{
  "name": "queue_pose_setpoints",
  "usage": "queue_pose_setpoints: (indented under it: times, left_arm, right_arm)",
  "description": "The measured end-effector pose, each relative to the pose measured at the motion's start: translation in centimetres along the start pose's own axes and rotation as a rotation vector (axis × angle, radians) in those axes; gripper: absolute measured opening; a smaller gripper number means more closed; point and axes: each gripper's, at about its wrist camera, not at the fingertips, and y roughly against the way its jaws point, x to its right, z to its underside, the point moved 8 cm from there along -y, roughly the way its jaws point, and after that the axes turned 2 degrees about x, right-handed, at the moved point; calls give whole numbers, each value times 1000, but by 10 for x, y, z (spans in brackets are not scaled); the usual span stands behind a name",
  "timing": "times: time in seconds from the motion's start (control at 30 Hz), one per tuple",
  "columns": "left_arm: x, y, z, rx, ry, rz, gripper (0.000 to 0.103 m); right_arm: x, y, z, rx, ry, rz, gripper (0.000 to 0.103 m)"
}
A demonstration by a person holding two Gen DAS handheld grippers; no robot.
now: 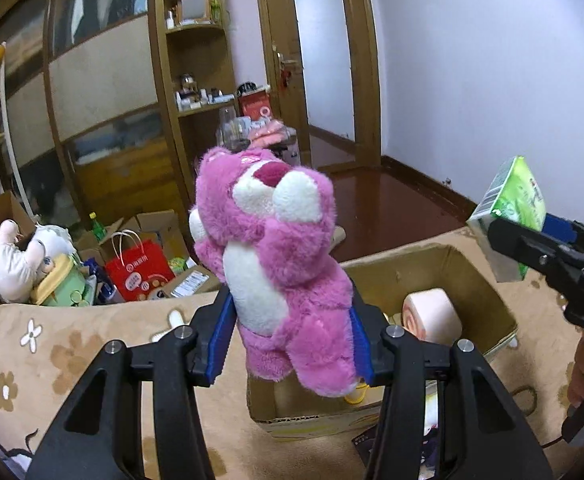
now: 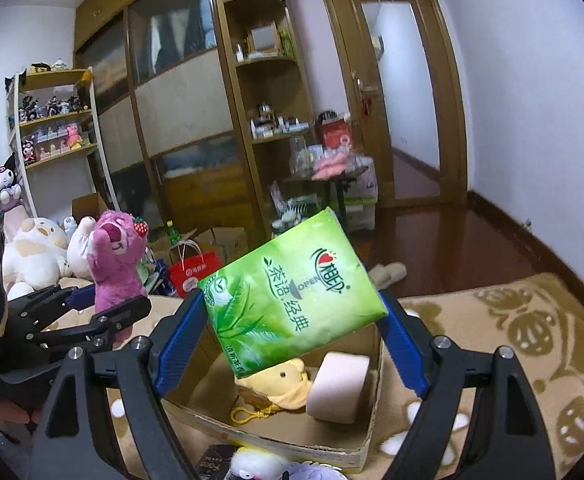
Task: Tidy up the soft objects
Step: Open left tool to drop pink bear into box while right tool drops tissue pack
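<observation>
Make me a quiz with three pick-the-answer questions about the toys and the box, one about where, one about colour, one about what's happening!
1. Where is the pink roll cushion?
A. on a shelf
B. inside the cardboard box
C. on the wooden floor

2. What colour is the tissue pack?
A. green
B. red
C. blue

3. What are the left tongs doing?
A. hanging open and empty
B. lying in the box
C. squeezing the pink plush bear

Answers:
1 B, the cushion lies in the box beside a yellow plush.
2 A, the pack's wrapper is bright green with leaves.
3 C, both blue pads press the bear's lower body, holding it above the box.
</observation>
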Motion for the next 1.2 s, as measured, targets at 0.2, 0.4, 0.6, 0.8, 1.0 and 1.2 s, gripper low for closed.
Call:
queue_pose_setpoints:
  times: [0.2,0.4,0.6,0.8,1.0,1.2]
  left_arm:
    - [0,-25,23,-73,37,13,50]
    - [6,-37,36,-122,6,23,53]
    - [7,-34,38,-140,-22,-12,70]
    - [1,-26,39,-155,2,-37,83]
    - [-2,-14,37,-145,-11,-57,93]
    - [0,5,37,-137,-38,-64,99]
  right_arm:
    - [6,-29,26,-82,-24,-11,88]
    - [7,-44,43,-137,-32,-19,89]
    - [12,-44,48,-160,-69,-18,89]
    - [13,-37,48,-167,-84,6,99]
    - [4,-24,42,-154,-48,9,101]
    - [-3,-4,39,-148,-33,24,103]
